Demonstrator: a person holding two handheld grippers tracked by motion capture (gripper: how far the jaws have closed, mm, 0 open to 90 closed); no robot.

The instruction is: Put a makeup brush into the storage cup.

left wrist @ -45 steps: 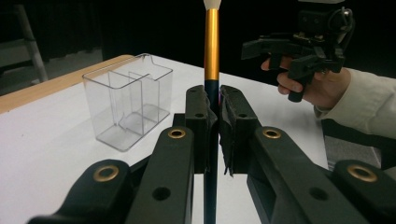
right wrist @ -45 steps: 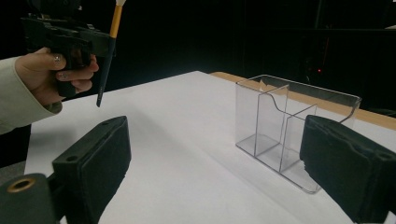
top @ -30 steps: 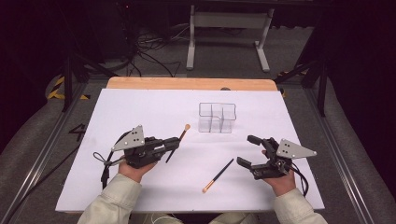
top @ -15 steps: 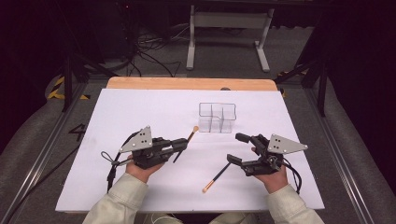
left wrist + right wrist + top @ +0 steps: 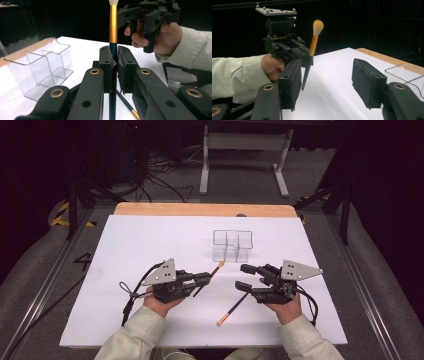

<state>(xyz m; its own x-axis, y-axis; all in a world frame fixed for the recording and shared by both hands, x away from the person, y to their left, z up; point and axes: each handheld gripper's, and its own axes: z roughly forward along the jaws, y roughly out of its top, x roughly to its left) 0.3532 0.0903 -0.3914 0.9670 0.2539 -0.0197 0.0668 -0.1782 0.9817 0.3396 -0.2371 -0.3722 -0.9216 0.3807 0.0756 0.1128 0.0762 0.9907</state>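
While between closed left gripper [image 5: 113, 67] fingers [image 5: 106, 66], upright brush [image 5: 113, 30].

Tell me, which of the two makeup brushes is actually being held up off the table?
The gold-and-black makeup brush clamped in the left gripper, bristles up toward the clear plastic organizer. The other brush lies flat on the white table, by the open right gripper.

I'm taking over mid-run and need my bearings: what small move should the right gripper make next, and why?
Probably lower the right gripper onto the second brush lying on the table just below it: its jaws stand open and hold nothing. The left gripper is already shut on a brush near the clear divided box, so the loose one looks like the next pick.
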